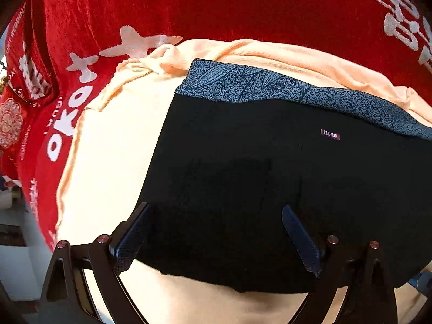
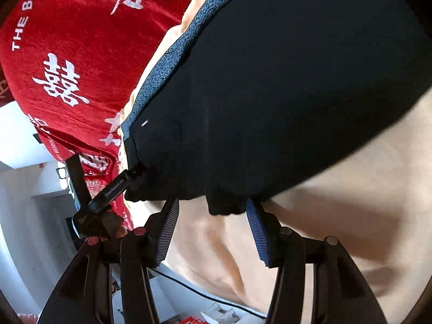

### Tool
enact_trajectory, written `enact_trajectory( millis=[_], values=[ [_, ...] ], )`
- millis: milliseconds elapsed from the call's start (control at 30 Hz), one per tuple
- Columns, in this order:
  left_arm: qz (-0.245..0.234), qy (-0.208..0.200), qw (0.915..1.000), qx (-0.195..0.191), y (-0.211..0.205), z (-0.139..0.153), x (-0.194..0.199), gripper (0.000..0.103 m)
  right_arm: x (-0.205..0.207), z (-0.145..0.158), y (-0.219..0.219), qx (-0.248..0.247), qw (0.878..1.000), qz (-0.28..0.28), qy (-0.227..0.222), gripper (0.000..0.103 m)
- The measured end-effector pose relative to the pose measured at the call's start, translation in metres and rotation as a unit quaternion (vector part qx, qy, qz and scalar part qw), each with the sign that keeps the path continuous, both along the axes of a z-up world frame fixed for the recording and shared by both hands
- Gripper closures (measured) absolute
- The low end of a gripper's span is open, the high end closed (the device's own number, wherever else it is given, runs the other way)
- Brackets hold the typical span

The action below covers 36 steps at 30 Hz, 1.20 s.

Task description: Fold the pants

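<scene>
Black pants (image 1: 256, 167) with a grey-blue patterned waistband (image 1: 270, 86) and a small "FASHION" label lie folded flat on a peach cloth (image 1: 113, 145). My left gripper (image 1: 216, 213) is open just above the pants' near edge, its fingers apart over the black fabric. In the right wrist view the same pants (image 2: 283, 94) fill the upper right. My right gripper (image 2: 213, 205) is open, with a small fold of the pants' near edge between its fingertips. The left gripper (image 2: 129, 178) shows there at the pants' left corner.
A red cloth with white characters (image 1: 189, 5) covers the surface beyond the peach cloth and also shows in the right wrist view (image 2: 81, 54). White furniture and floor (image 2: 27, 202) lie past the table edge at the left, with a cable and small boxes (image 2: 216, 310) below.
</scene>
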State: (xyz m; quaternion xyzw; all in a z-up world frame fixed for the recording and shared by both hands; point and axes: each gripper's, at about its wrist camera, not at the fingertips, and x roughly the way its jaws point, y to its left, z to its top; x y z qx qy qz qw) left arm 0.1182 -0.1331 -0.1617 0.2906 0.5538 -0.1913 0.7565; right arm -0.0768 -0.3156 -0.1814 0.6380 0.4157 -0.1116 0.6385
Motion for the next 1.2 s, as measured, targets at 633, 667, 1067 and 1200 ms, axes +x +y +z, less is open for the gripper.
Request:
enact_trajectory(
  millis=[633, 667, 1067, 1200],
  values=[
    [-0.049, 0.021, 0.9985, -0.011, 0.014, 0.012, 0.005, 0.000, -0.035, 0.032, 0.005, -0.047, 0.993, 0.037, 0.101, 0.096],
    [-0.054, 0.023, 0.9981, -0.019, 0.010, 0.019, -0.001, 0.000, -0.040, 0.044, -0.003, -0.077, 0.990, 0.048, 0.107, 0.095],
    [-0.139, 0.075, 0.9859, -0.055, -0.123, -0.009, -0.133, 0.000, -0.051, 0.044, -0.128, -0.236, 0.940, 0.094, 0.226, 0.070],
    [-0.117, 0.070, 0.9886, -0.064, -0.108, -0.021, -0.145, 0.000, -0.069, 0.045, -0.126, -0.240, 0.950, 0.081, 0.184, 0.071]
  ],
)
